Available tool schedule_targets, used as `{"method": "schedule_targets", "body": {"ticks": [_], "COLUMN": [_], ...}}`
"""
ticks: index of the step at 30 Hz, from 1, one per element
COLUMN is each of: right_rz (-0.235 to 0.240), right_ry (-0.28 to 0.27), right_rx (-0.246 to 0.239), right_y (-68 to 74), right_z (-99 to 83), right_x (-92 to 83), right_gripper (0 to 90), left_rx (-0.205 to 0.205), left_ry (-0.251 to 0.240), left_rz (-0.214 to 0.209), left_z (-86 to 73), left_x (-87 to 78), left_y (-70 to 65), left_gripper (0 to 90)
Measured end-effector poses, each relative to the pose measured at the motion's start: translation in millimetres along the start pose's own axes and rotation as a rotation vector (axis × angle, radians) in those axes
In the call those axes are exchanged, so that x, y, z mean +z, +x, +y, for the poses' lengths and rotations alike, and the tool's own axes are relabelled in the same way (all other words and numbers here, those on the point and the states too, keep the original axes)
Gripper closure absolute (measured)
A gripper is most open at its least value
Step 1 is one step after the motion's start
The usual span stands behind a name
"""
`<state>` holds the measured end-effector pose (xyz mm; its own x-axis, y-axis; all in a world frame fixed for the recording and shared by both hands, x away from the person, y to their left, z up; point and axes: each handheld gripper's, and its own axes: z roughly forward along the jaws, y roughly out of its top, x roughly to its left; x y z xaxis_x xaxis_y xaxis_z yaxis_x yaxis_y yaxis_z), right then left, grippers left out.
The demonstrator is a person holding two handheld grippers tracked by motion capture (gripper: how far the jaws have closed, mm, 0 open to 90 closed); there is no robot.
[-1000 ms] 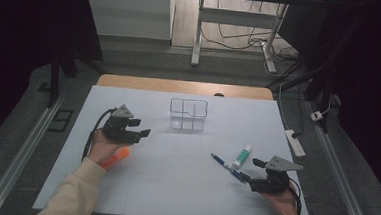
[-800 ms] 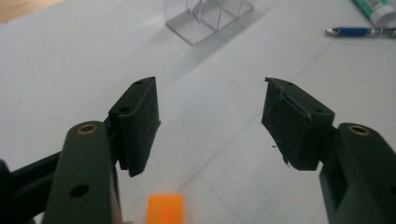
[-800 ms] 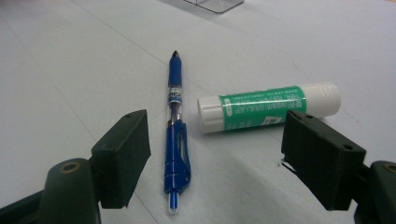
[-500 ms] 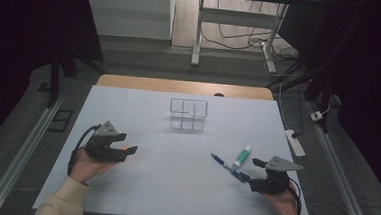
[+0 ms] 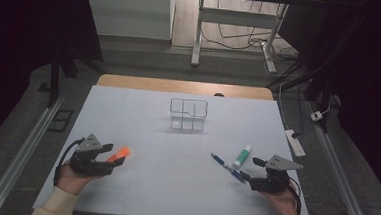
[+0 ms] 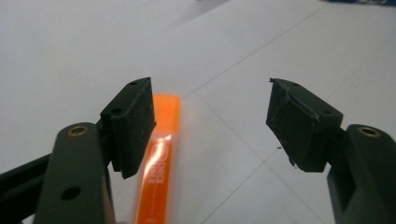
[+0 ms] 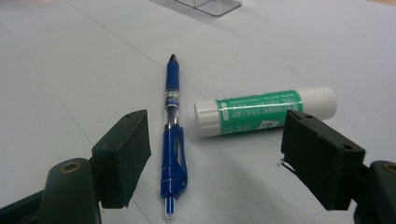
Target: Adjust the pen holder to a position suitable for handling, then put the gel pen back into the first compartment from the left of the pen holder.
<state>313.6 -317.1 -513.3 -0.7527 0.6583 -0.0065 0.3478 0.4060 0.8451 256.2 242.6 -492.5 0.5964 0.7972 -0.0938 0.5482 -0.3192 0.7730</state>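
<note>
- Left gripper [image 5: 109, 157] sits at the near left of the table [image 5: 143, 114], lower and closer to the person than a second ago, when it hung farther up the sheet.
- Its jaws stand apart and have just been opening; the orange marker [image 5: 119, 155] lies flat on the table by their tips, no longer carried.
- In the left gripper view the marker [image 6: 159, 154] rests just beside the left-hand pad [image 6: 133, 123], off to one side of the gap and pinched by nothing.
- Right gripper [image 5: 254, 172] holds its spot at the near right, unchanged, jaws wide apart and empty.
- Just beyond it lie the blue pen [image 7: 172, 126] and the glue stick [image 7: 264, 111], close together, both where they were.
- Farther back, mid-table, the clear box [image 5: 188, 114] stands unmoved.
</note>
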Motion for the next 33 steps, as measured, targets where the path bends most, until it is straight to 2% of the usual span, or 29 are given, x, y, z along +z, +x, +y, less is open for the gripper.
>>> {"method": "schedule_targets", "body": {"ticks": [6,14,16,22,30,32,33], "right_rz": [-0.021,0.0,0.004,0.017,0.045,0.055,0.066], "right_ry": [-0.002,0.004,0.001,0.009,0.07,0.09,0.119], "right_rx": [-0.01,-0.018,-0.023,-0.034,-0.037,-0.044,-0.049], "right_y": [2.5,4.8,5.9,11.3,14.9,16.4,17.6], "right_z": [1.8,6.9,10.1,22.7,43.7,49.8,56.1], "right_x": [-3.1,-2.6,-2.8,-1.7,8.9,12.3,17.1], "right_gripper": [23.0,23.0,22.9,23.0,24.9,25.2,25.3], "left_rx": [-0.003,0.008,0.009,0.009,0.012,0.012,0.013], "left_ry": [-0.022,-0.008,0.009,0.005,0.003,0.002,0.003], "left_rz": [-0.002,-0.003,0.006,0.0,-0.008,-0.008,-0.007], "left_z": [-1.1,-1.2,-1.3,-0.9,-0.9,-1.1,-1.2], "left_x": [-0.1,3.4,4.5,4.4,6.5,6.6,6.8], "left_y": [2.4,0.2,-0.1,-1.4,-0.5,-0.3,-0.3], "left_gripper": [31.1,30.0,29.9,29.6,29.4,29.4,29.4]}}
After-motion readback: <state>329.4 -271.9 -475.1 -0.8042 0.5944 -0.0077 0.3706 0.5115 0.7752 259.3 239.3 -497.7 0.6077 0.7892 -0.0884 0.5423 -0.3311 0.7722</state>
